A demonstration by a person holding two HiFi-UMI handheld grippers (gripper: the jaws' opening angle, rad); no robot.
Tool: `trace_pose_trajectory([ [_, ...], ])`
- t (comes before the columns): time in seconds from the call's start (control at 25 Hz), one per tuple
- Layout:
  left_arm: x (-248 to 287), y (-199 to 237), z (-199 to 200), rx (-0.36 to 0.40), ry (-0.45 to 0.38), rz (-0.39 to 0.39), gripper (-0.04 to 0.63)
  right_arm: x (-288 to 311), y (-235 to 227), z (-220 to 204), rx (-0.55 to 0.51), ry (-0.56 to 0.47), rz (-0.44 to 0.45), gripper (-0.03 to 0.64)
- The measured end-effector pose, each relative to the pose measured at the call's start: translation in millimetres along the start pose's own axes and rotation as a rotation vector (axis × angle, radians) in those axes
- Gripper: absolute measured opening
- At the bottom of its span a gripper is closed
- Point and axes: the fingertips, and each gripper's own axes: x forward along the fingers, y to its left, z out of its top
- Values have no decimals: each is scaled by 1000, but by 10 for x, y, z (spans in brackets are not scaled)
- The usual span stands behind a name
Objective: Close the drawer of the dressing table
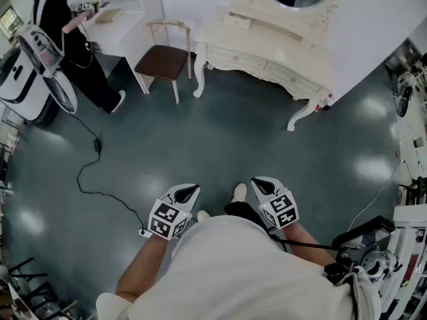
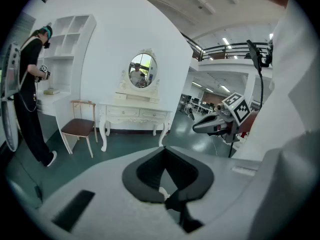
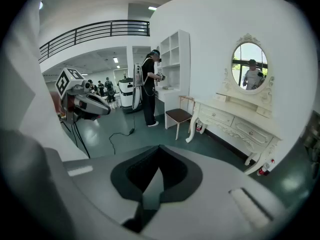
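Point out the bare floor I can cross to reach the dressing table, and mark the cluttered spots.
Bare floor runs straight ahead to the dressing table, bordered by the chair on the left. Crowded: the cable trailing at left, the person beyond it, and the stands at the right edge.

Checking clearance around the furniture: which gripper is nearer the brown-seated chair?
Left. The left gripper almost directly faces the chair; the right gripper sits farther to the right, opposite the dressing table.
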Motion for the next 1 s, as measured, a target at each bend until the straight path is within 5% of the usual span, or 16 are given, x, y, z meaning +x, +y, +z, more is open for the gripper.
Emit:
trace_pose_trajectory([
  [0.32,424,-124,288,17,14,-5,2,-70,-489,-26,18,-11,-6,0],
  [1.0,2025,114,1600,21,31,79,3,266,-2502,279,29,-52,55,34],
])
